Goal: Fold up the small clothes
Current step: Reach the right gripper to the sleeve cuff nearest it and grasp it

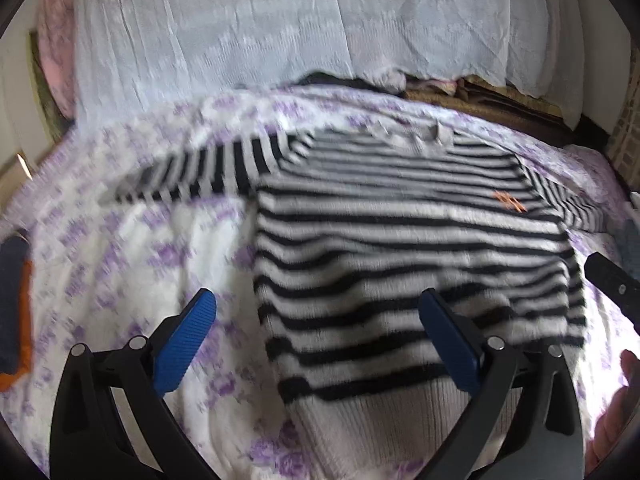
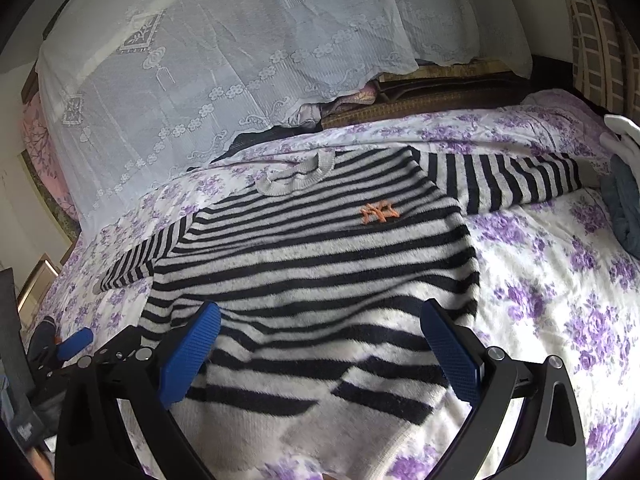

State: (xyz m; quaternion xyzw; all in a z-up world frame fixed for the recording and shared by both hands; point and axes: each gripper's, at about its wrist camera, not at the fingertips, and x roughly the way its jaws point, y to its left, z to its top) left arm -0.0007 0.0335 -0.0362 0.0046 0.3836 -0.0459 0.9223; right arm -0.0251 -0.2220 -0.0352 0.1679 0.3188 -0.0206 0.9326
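Left gripper (image 1: 318,334) and right gripper (image 2: 320,344) both spread wide, empty, over hem of striped sweater (image 2: 312,264) — flat, sleeves out, on floral bedsheet (image 2: 560,280); bare sheet both sides. Beyond — lace curtain (image 2: 240,60).

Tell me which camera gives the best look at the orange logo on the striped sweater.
The right wrist view. There the orange logo is sharp and sits near the middle of the striped sweater, its stitched shape plain to see. The left wrist view shows the same logo only as a small smeared mark off to the right, blurred by motion.
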